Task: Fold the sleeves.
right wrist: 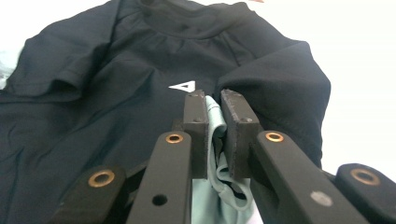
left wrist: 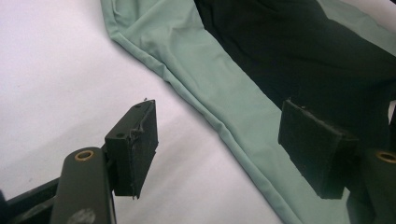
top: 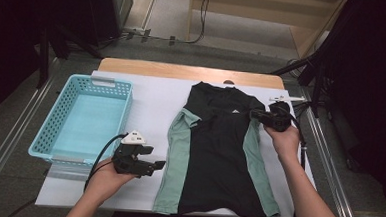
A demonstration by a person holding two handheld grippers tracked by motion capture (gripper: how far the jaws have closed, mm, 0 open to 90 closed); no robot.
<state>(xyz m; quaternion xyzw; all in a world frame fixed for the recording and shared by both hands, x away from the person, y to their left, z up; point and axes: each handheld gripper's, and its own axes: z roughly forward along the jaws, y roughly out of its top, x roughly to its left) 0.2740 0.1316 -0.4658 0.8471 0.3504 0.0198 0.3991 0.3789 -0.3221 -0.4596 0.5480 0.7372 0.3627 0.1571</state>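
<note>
A black shirt (top: 218, 155) with pale green side panels lies flat on the white sheet (top: 153, 106) that covers the desk (top: 183, 70), collar toward the far edge and hem at the near edge. It sits right of the middle, well apart from the blue basket (top: 88, 118) that stands at the left end.

The right gripper (top: 260, 116) is at the shirt's right sleeve, held in the person's right hand (top: 283, 141). In the right gripper view its fingers (right wrist: 194, 126) are clenched on a fold of the green cloth, which bunches up between the pads, with the black sleeve draped just beside them and a small white triangle logo (right wrist: 182, 86) on the chest beyond.

The left gripper (top: 153, 166) is in the left hand (top: 108, 179) near the shirt's left edge, low down toward the hem, just beside the green panel. In the left gripper view its fingers (left wrist: 133, 147) are released and spread wide; one pad is over the bare sheet, the other over the green strip. Whether either pad touches the cloth I cannot tell.
</note>
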